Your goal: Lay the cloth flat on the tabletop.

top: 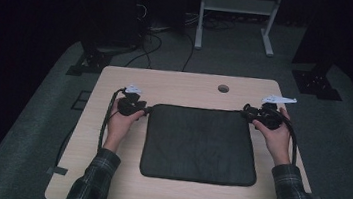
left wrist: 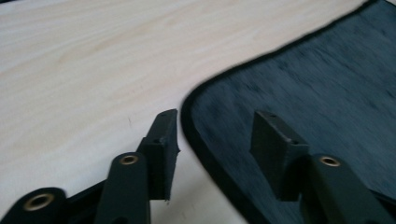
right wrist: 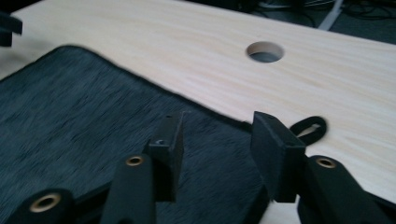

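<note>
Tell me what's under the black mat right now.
The black mat lies flat on the wooden table, whose bare top shows around all its edges. Whatever might sit between mat and tabletop is covered; no bulge shows.

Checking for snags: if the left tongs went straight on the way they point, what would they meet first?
Probably the black mat: the left tongs, open, straddle its corner edge, so that edge comes first.

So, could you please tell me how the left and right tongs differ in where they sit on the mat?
The left tongs straddle the mat's rounded far-left corner, one jaw over bare table; the right tongs stand at its far-right corner, beside a small loop. The right tongs face the table's hole; the left tongs face plain wood. Both are open, gripping nothing.
</note>
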`<state>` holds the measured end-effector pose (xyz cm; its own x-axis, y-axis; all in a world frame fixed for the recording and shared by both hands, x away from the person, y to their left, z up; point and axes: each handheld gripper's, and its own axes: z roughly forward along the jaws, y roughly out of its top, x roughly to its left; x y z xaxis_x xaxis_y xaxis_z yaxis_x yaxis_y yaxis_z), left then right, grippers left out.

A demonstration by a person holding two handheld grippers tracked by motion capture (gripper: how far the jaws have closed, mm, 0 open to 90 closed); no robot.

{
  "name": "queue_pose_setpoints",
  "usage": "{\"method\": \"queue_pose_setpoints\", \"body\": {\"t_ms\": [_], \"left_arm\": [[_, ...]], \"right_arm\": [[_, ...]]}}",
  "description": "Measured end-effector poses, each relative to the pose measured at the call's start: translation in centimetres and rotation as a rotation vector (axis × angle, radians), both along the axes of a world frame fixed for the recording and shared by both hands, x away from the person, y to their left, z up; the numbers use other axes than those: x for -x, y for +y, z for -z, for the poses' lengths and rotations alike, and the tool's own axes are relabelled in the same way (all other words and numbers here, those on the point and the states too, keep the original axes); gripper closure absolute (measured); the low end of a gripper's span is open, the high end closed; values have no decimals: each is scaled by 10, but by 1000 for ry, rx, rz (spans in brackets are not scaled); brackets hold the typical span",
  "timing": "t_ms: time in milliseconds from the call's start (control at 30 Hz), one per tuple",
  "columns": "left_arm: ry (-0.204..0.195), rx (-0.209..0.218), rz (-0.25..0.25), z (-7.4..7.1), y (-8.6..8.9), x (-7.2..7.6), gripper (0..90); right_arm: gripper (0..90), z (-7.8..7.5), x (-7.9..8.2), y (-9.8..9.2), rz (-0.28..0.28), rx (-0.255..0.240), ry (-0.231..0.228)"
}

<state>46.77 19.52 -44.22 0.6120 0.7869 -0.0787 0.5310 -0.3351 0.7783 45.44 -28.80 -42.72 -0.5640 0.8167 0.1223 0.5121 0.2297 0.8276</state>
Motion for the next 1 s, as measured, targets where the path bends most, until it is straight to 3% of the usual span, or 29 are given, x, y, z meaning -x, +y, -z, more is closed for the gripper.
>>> {"method": "queue_pose_setpoints", "body": {"t_ms": [67, 267, 333, 467, 633, 867, 1000], "left_arm": [[13, 13, 10, -2, 2, 11, 462], [10, 33, 33, -6, 5, 32, 416], [9, 35, 33, -9, 8, 45, 399], [15, 44, 41, -10, 10, 59, 368], [19, 40, 54, -7, 12, 83, 333], [45, 51, 64, 2, 14, 107, 306], [71, 37, 77, 10, 12, 128, 285]], "right_arm": [[505, 0, 4, 5, -15, 21, 10], [469, 4, 17, 13, -20, 40, -34], [429, 5, 20, 15, -20, 68, -31], [389, 7, 27, 15, -21, 64, -12], [413, 10, 34, 14, -28, 59, -9], [404, 12, 35, 15, -39, 54, 17], [404, 14, 35, 18, -45, 69, 16]]}}
